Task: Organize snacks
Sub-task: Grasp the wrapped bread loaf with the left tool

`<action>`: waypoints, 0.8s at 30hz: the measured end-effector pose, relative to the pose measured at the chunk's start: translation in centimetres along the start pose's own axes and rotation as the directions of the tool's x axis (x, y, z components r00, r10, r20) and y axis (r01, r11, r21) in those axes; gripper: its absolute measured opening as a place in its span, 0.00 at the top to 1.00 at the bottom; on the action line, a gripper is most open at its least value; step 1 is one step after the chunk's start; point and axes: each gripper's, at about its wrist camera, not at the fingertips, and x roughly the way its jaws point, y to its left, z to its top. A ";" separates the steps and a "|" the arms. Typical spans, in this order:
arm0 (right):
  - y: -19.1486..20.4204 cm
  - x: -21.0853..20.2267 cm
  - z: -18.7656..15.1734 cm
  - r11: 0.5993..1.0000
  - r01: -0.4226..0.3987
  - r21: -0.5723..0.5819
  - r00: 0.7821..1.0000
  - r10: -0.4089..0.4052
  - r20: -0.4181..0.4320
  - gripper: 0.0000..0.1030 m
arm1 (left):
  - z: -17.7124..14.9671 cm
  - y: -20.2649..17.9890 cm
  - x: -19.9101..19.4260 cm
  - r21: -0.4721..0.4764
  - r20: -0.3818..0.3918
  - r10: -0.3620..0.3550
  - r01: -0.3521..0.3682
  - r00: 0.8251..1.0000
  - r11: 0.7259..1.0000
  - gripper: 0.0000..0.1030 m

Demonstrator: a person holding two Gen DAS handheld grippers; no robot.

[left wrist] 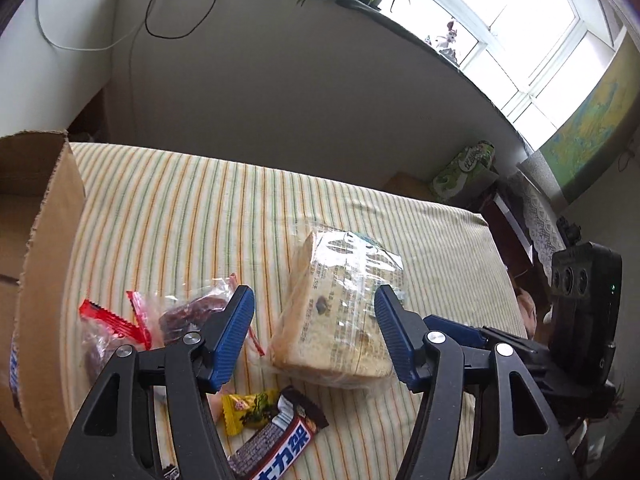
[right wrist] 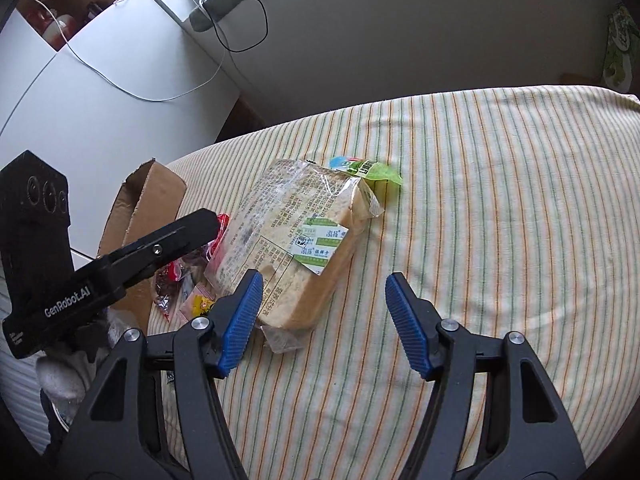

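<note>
Below my left gripper (left wrist: 314, 340), whose blue pads stand wide apart and hold nothing, lies the bag of sliced bread (left wrist: 344, 312) on the striped cloth (left wrist: 180, 208), its long side running away from me. My right gripper (right wrist: 324, 322) is likewise spread and empty, hovering just beside the near corner of the same bread bag (right wrist: 296, 240). To the left of the bread sits a small heap of snacks: clear packets with red ends (left wrist: 132, 320), a yellow candy (left wrist: 248, 412) and a dark chocolate bar (left wrist: 276, 440). The cardboard box (left wrist: 44, 248) stands open at the cloth's left edge, touching or nearly touching the heap.

Handling, as I judge it: the loaf is light but soft, so a hard pinch would crush the slices. Its clear film looks slick and loose, and the twisted green end (right wrist: 376, 172) would likely let the loaf swing if I took it there. I would close across the short width of the loaf, mid-length, with gentle pressure, or support it from both sides with the two grippers.

The small packets are light and crinkly; their flat sealed ends offer the surest hold. The chocolate bar seems stiff enough to be taken across its middle.
</note>
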 end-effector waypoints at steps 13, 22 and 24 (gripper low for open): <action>-2.9 1.2 0.9 0.975 -0.146 0.165 0.988 0.151 -0.018 0.55 | -0.4 -0.3 2.3 0.056 -0.085 -0.039 0.044 0.996 0.998 0.44; -1.9 1.9 1.1 0.974 -0.161 0.157 0.984 0.170 -0.046 0.61 | -1.2 -1.1 2.7 0.097 -0.130 -0.069 0.082 0.989 0.992 0.45; -1.3 2.1 1.4 0.977 -0.155 0.146 0.985 0.163 -0.048 0.65 | -1.4 -1.4 2.6 0.108 -0.134 -0.071 0.086 0.988 0.990 0.46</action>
